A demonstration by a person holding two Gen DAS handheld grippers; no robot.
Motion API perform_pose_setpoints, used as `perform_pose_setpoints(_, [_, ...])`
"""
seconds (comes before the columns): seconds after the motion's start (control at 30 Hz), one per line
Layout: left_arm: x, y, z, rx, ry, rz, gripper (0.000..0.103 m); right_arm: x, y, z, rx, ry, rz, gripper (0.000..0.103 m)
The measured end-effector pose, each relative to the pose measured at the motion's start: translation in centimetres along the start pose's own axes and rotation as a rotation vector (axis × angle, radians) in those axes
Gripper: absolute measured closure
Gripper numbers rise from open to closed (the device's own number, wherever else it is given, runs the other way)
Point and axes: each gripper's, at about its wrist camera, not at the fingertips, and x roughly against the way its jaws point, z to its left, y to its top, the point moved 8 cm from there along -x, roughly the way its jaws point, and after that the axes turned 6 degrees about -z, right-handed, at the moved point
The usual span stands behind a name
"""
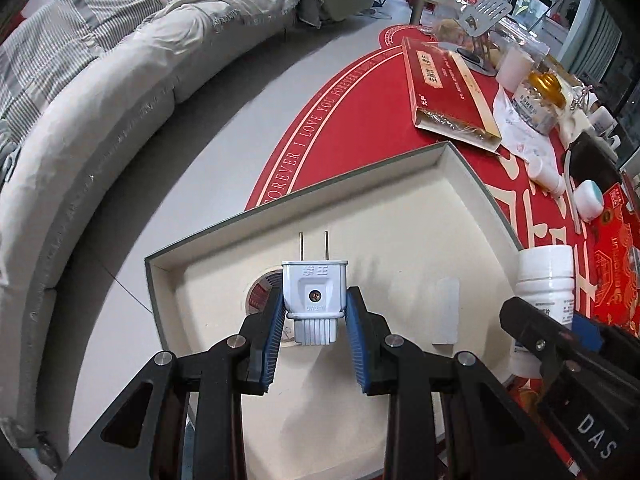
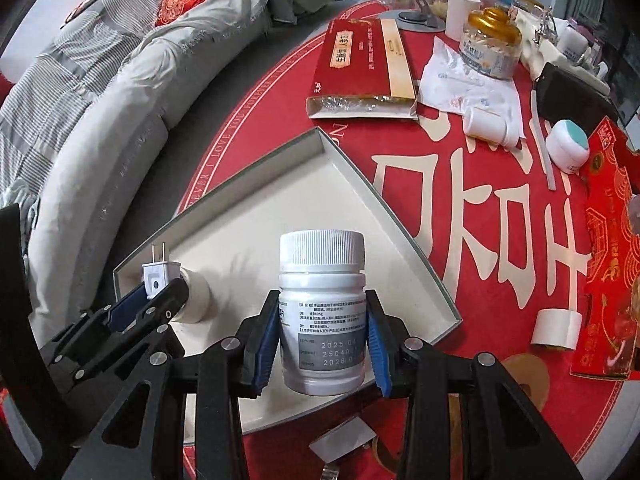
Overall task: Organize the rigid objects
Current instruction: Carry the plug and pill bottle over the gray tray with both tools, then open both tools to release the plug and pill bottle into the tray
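The left claw (image 1: 315, 322) is closed on a white two-pin plug (image 1: 314, 294), its blue pads pressed to the plug's sides and the pins pointing away from the claw. The right claw (image 2: 323, 340) is clamped on a white pill bottle (image 2: 322, 312), gripped around the labelled lower body with the ribbed cap standing clear ahead of the pads. Both claws hang above a shallow cream-lined box tray (image 1: 472, 196) lying on the red worktop (image 2: 472, 216), the left claw just to the left of the right one. Directly under the plug, inside the tray, sits a roll of white tape (image 2: 196, 300); a small white card (image 1: 445, 310) lies in the tray to the right of the left claw. Right of the right claw, outside the tray, a second white roll (image 2: 557, 329) rests on the worktop. Farther ahead lie a long red box (image 2: 362, 68), a small white bottle on its side (image 2: 489, 125) and a gold-capped jar (image 2: 491, 42). Beyond the worktop's left edge curves a grey sofa (image 1: 92, 128)
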Motion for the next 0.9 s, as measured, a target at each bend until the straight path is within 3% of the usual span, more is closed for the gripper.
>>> perform_pose_setpoints(0.8, [-1.6,-0.1,-0.5,-0.037,0.003,0.023,0.07,-1.8,-0.6,0.0,0.001,0.012,0.043,0.062])
perform_pose_setpoints(0.83, [-1.8,-0.1,-0.6,-0.04,0.0,0.024,0.067,-1.9,-0.6,-0.1,0.001,0.012,0.046,0.062])
perform_pose_setpoints(0.9, [-1.9,-0.1,-0.5,-0.049,0.012,0.021,0.05,-2.1,-0.6,-0.1,0.001,0.015,0.05,0.061])
